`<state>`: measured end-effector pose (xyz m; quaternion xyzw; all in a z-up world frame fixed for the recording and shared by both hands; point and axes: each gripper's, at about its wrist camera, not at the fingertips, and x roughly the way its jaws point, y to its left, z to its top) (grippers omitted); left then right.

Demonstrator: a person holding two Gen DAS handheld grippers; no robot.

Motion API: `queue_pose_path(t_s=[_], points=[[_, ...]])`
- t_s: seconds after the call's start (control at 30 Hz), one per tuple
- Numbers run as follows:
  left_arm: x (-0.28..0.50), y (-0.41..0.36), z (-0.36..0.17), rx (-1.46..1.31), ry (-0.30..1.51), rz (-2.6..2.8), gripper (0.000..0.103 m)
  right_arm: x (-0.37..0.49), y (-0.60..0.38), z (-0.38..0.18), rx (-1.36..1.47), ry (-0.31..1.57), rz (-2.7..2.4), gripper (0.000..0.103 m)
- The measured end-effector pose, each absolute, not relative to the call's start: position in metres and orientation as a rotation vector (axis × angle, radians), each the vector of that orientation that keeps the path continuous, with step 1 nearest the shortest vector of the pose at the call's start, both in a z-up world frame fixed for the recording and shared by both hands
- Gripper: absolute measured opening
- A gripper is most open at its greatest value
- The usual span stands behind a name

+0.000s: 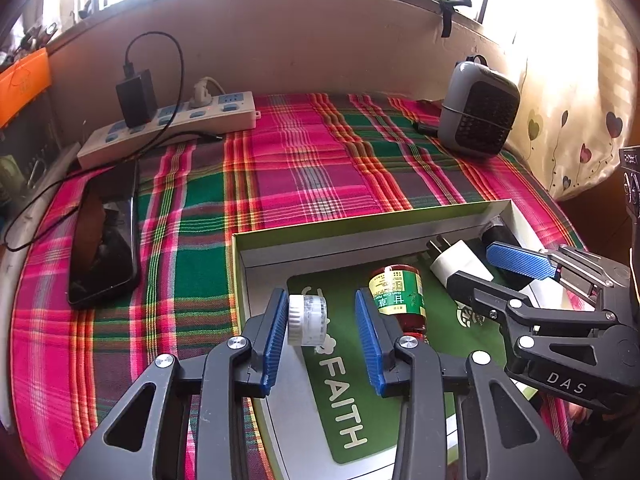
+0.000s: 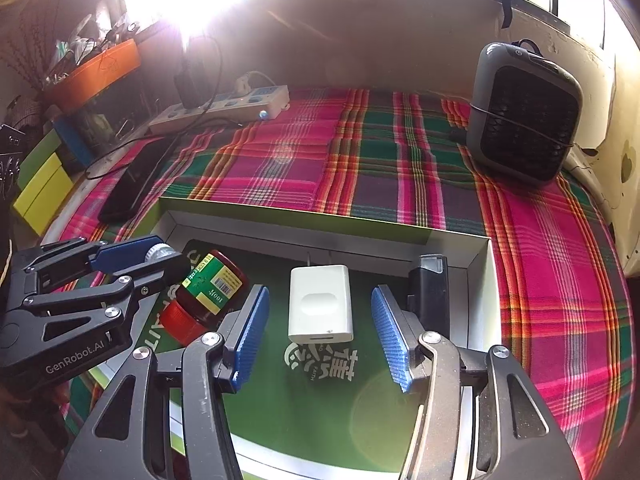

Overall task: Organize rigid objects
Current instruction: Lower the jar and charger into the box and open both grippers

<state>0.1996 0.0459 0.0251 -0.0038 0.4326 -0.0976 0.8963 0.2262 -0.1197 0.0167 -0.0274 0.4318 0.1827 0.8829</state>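
Note:
An open box [image 1: 360, 222] [image 2: 320, 222] with a green floor lies on the plaid cloth. In it lie a brown medicine bottle with a green label and red cap [image 1: 398, 292] [image 2: 208, 292], a white charger plug [image 1: 460, 262] [image 2: 320, 304] and a black object [image 2: 430, 296] in the far right corner. My left gripper [image 1: 322, 312] [image 2: 156, 256] is open over the box's left part; a small clear jar with a white cap [image 1: 306, 320] rests against its left finger. My right gripper [image 2: 320, 320] [image 1: 480, 270] is open, its fingers on either side of the white plug.
A black phone [image 1: 104, 240] [image 2: 134, 180] lies left of the box. A white power strip [image 1: 168, 124] [image 2: 224, 106] with a black adapter and cables is at the back left. A grey fan heater [image 1: 476, 112] [image 2: 524, 112] stands at the back right. An orange bin [image 2: 96, 68] is far left.

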Motion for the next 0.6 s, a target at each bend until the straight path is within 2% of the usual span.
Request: queue_pose_path(t_s=[0.6], points=[[0.155, 0.061, 0.053, -0.024, 0.830, -0.149, 0.037, 0.188, -0.135, 0.038, -0.024, 0.858, 0.359, 0.054]])
